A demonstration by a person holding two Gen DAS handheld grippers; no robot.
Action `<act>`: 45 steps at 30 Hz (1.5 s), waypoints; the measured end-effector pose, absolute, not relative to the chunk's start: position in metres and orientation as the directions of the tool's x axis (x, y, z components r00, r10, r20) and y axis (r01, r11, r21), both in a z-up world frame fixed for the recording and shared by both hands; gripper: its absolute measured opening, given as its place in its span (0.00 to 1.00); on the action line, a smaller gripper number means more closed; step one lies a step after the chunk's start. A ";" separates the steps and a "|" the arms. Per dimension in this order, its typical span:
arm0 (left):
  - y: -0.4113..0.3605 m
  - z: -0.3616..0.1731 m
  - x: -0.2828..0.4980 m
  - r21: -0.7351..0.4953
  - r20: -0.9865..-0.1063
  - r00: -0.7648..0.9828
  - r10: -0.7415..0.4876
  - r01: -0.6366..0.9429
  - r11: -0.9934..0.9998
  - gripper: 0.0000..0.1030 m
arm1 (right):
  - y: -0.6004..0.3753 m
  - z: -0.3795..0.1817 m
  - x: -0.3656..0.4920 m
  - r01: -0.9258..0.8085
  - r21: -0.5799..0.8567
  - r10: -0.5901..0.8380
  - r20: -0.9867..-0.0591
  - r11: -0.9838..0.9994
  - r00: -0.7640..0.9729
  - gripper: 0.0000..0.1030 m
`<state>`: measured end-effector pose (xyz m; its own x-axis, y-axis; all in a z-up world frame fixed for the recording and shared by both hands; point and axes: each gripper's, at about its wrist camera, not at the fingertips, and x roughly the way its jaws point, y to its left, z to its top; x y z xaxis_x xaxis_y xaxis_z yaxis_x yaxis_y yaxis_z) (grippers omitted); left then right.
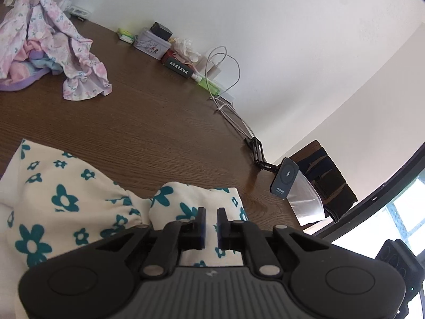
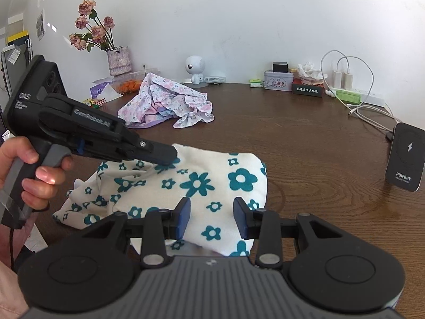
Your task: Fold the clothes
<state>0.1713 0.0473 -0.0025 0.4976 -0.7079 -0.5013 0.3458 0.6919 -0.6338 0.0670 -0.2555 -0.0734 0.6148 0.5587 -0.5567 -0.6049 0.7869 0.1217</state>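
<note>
Lying near the front edge of the brown desk (image 2: 305,138), the cream garment with teal flowers (image 2: 212,183) is bunched on its left and smoother on its right, where one rounded edge looks doubled over. The left tool (image 2: 170,156) reaches in from the side, its tip down at the cloth's far edge; in its own view the pads stand close together with only a narrow slit between them, and whether cloth is pinched there I cannot tell. The right tool (image 2: 212,216) hovers over the near part of the garment with its pads (image 2: 186,212) spread wide, gripping nothing. That pairing would suit one tool pinning or lifting an edge while the other stays free to take a second corner (a judgement only). A second heap, the pink floral clothes (image 2: 170,103), lies crumpled well behind, toward the wall, apart from the garment in hand. A black charger stand (image 2: 405,156) sits at the right, clear of the cloth.
</note>
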 end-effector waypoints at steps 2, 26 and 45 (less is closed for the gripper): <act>0.042 -0.002 0.161 -0.596 -0.535 0.486 -0.691 0.363 0.716 0.05 | -0.256 -0.079 0.068 -0.601 0.128 0.553 -0.574 0.789 0.604 0.35; -0.011 0.019 0.182 -0.309 -0.657 0.577 -0.486 0.381 0.871 0.21 | -0.235 -0.075 0.089 -0.593 0.117 0.535 -0.595 0.796 0.600 0.39; 0.036 0.041 0.129 -0.427 -0.473 0.679 -0.561 0.381 0.820 1.00 | -0.296 -0.056 0.064 -0.549 0.281 0.613 -0.448 0.787 0.651 1.00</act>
<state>0.1292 0.0360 0.0408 0.6789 -0.5614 -0.4732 0.3808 0.8203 -0.4268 0.0639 -0.2962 -0.0557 0.6505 0.6133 -0.4479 -0.5490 0.7873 0.2807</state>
